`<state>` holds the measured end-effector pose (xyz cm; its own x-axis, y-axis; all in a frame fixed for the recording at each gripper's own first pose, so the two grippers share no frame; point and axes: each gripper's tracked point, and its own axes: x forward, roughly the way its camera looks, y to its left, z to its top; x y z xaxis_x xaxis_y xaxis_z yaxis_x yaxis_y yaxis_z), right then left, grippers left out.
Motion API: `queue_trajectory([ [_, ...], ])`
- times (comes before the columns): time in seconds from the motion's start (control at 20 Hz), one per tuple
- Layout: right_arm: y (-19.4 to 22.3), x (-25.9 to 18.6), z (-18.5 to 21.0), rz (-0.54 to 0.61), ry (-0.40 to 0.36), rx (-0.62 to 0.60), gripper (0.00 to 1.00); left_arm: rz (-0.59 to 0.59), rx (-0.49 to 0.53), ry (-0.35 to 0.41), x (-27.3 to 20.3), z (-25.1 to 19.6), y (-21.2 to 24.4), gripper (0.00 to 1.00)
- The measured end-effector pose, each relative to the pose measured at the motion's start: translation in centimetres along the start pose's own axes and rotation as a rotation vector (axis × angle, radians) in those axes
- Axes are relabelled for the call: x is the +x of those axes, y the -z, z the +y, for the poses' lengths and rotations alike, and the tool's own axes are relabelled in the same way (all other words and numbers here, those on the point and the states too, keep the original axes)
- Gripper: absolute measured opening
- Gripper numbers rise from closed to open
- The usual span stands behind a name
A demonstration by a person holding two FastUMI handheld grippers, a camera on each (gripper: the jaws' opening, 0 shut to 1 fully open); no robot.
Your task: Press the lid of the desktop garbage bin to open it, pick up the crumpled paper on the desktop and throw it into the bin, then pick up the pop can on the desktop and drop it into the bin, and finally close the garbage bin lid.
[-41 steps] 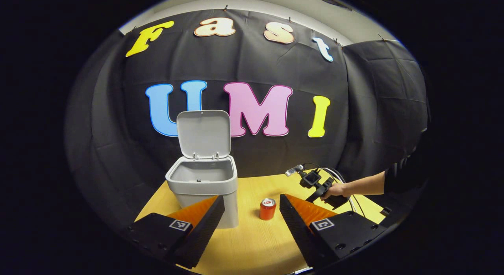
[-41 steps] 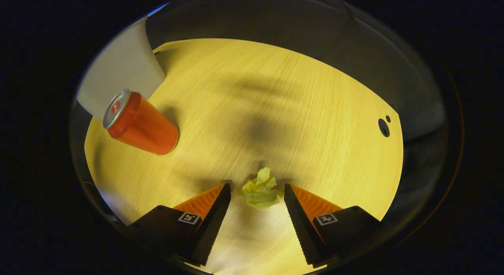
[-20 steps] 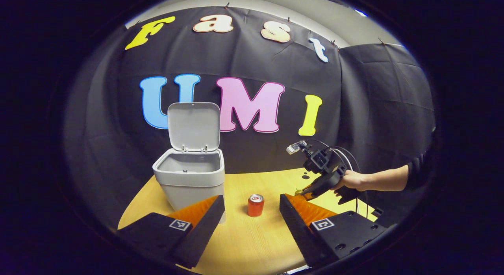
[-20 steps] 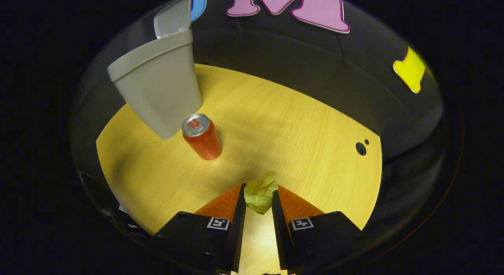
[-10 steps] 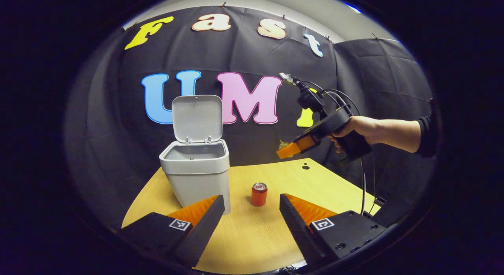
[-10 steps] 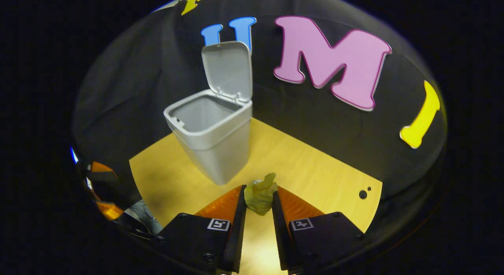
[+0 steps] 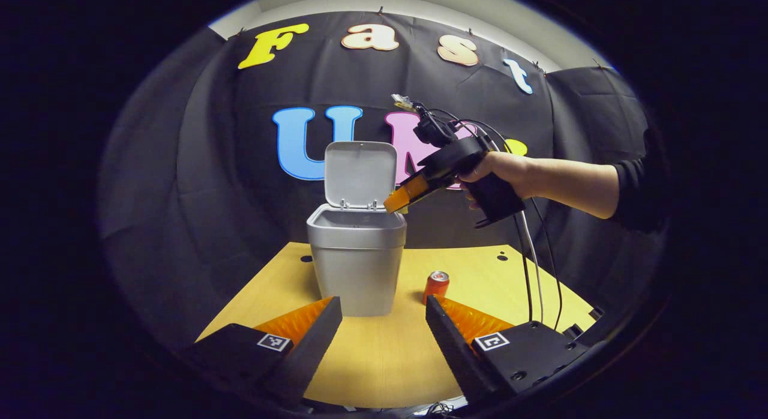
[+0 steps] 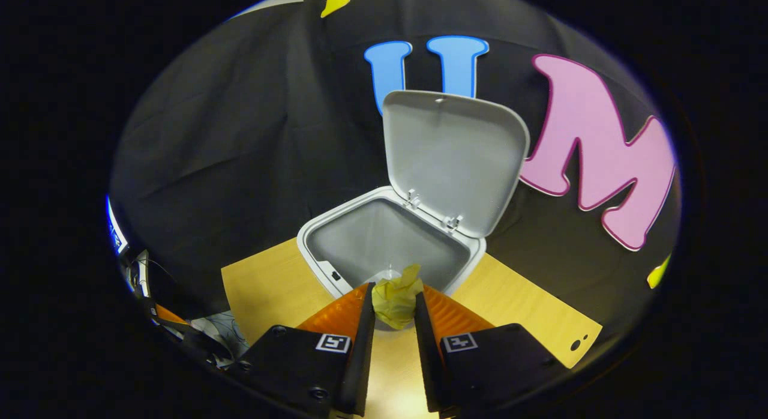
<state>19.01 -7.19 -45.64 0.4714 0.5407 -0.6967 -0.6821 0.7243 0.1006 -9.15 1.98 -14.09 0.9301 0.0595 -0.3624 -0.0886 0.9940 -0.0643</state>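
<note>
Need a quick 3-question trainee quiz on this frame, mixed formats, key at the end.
1. True or false: the lid of the garbage bin stands open.
2. What is the right gripper shut on? A) the pop can B) the crumpled paper C) nothing
3. In the left gripper view, on which side of the bin does the pop can stand on the table?

Key:
1. True; the lid is raised upright behind the opening.
2. B; the crumpled paper is pinched between both fingers, near the bin's front rim.
3. To the right of the bin, upright. The left gripper is open and holds nothing.
</note>
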Motion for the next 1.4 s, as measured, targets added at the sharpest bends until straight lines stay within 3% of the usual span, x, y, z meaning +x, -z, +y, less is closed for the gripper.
queue_trajectory([
  [0.05, 0.3, -0.1, -0.3, 0.012, 0.002, 0.001, 0.26, -0.003, -0.011, -0.018, -0.4, 0.7, 0.0, 0.96],
  [0.1, 0.3, -0.4, -0.3, 0.021, 0.007, -0.005, 0.41, 0.0, -0.024, -0.036, -0.6, 1.4, 0.3, 0.96],
  [0.15, 0.6, -0.5, -0.4, 0.029, 0.013, -0.01, 0.26, 0.007, -0.04, -0.054, -0.9, 2.0, 0.7, 0.95],
  [0.2, 0.7, -0.4, -0.4, 0.037, 0.012, -0.012, 0.43, 0.014, -0.053, -0.072, -1.4, 2.6, 1.1, 0.95],
  [0.25, 0.7, 0.1, -0.4, 0.045, 0.015, -0.017, 0.43, 0.019, -0.064, -0.089, -1.6, 3.2, 1.3, 0.96],
  [0.4, 1.0, 0.7, -0.8, 0.048, 0.026, -0.038, 0.57, 0.035, -0.085, -0.119, -2.2, 4.3, 2.0, 0.96],
  [0.45, 0.3, 0.8, -1.3, 0.024, 0.047, -0.041, 0.51, 0.04, -0.081, -0.123, -2.3, 4.4, 2.2, 0.96],
  [0.6, 0.3, 0.7, -1.1, -0.002, 0.06, -0.02, 0.99, 0.052, -0.059, -0.12, -1.8, 4.6, 2.7, 0.96],
  [0.85, 0.6, -3.2, -2.9, -0.154, 0.169, -0.023, 0.98, 0.08, -0.098, -0.015, 1.1, 1.9, 3.7, 0.95],
  [1.05, 2.7, -8.1, -5.2, -0.285, 0.264, -0.016, 0.98, 0.078, -0.027, 0.032, 4.6, 0.1, 4.3, 0.96],
  [1.4, 11.7, -17.9, -12.4, -0.356, 0.48, 0.035, 0.98, 0.116, 0.042, 0.164, 12.9, -6.0, 6.5, 0.96],
])
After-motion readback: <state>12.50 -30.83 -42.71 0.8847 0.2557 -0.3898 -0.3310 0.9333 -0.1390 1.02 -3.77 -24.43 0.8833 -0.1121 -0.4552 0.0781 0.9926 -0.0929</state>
